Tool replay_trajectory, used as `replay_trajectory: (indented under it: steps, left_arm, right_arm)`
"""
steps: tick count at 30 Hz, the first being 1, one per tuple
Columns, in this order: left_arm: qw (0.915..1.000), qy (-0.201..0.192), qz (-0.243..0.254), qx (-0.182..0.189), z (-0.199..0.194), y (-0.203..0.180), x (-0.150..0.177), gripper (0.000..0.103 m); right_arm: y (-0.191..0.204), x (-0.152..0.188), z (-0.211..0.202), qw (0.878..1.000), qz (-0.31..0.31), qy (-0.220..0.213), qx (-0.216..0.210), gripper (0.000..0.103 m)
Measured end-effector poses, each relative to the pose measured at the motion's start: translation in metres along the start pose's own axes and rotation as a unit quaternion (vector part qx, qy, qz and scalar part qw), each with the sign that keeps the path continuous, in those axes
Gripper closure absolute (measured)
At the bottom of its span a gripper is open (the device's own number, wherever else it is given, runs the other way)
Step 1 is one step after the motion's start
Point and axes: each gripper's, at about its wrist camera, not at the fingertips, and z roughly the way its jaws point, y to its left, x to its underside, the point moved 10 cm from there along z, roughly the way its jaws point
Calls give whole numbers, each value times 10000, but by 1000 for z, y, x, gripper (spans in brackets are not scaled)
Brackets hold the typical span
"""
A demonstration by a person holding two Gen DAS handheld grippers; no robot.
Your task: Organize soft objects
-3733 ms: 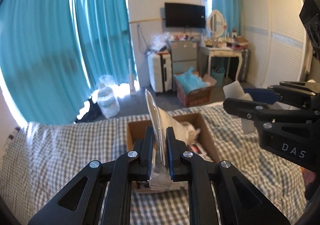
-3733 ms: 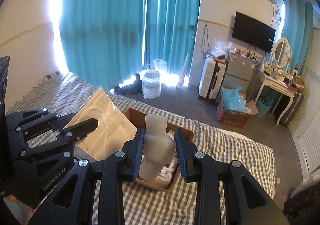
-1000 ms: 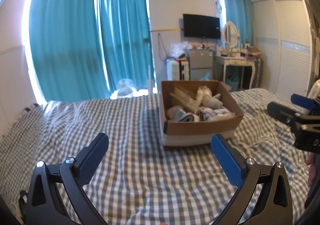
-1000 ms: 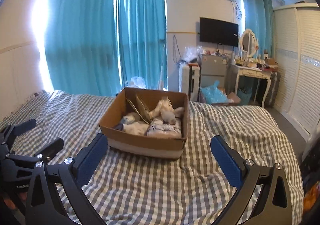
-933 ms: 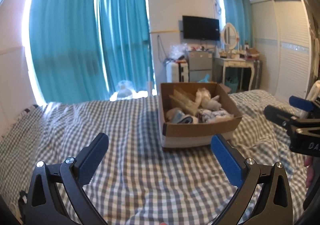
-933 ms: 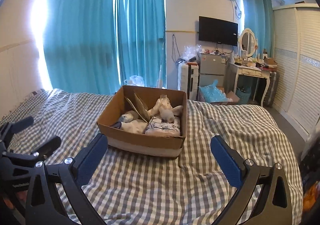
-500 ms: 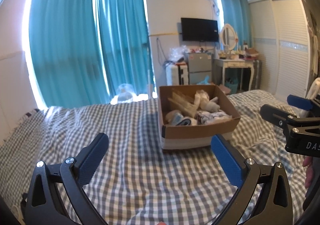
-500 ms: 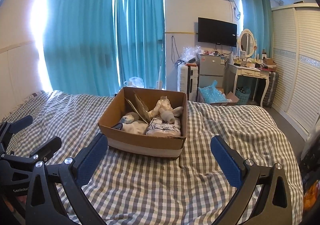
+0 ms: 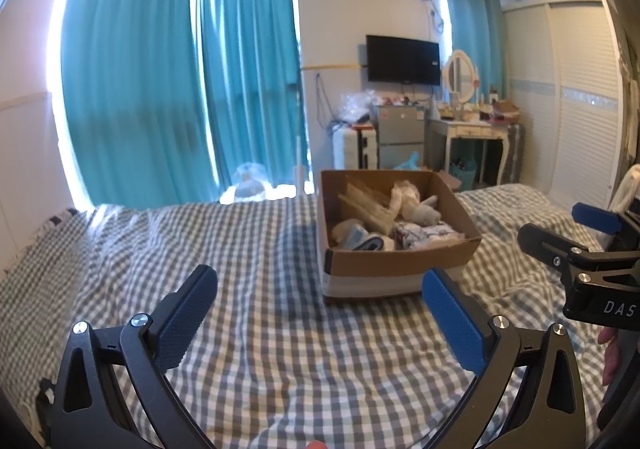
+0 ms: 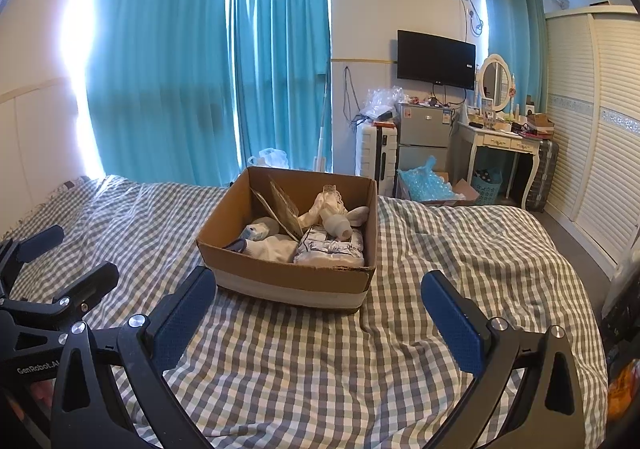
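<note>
A cardboard box (image 9: 400, 269) stands on the checked bed (image 9: 240, 249). It holds several soft items: a clear packet of masks (image 10: 286, 209), white socks (image 10: 272, 245), a folded patterned cloth (image 10: 332, 251) and a pale squeeze bottle (image 10: 338, 225). The box also shows in the right wrist view (image 10: 288, 277). My left gripper (image 9: 320, 313) is open and empty, held back from the box. My right gripper (image 10: 320, 313) is open and empty, also short of the box. Each gripper shows at the edge of the other's view.
Teal curtains (image 10: 208, 61) hang behind the bed. Beyond the bed's far edge stand a suitcase (image 10: 378, 157), a small fridge (image 10: 424, 137), a white dressing table (image 10: 504, 145) and a white wardrobe (image 10: 600, 129). The checked bedding (image 10: 460, 249) lies around the box.
3.7 s ago the left gripper held the mask packet and the right held the pale bottle over the box. Both items now lie in the box, and both grippers are open and drawn back.
</note>
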Motion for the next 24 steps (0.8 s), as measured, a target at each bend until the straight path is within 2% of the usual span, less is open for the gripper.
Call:
replay_trajectory:
  steps: [24]
  left_arm:
    - [9999, 4, -124, -85, -3, -1, 2, 0]
  right_arm:
    - [0, 5, 4, 9999, 24, 95, 46, 0]
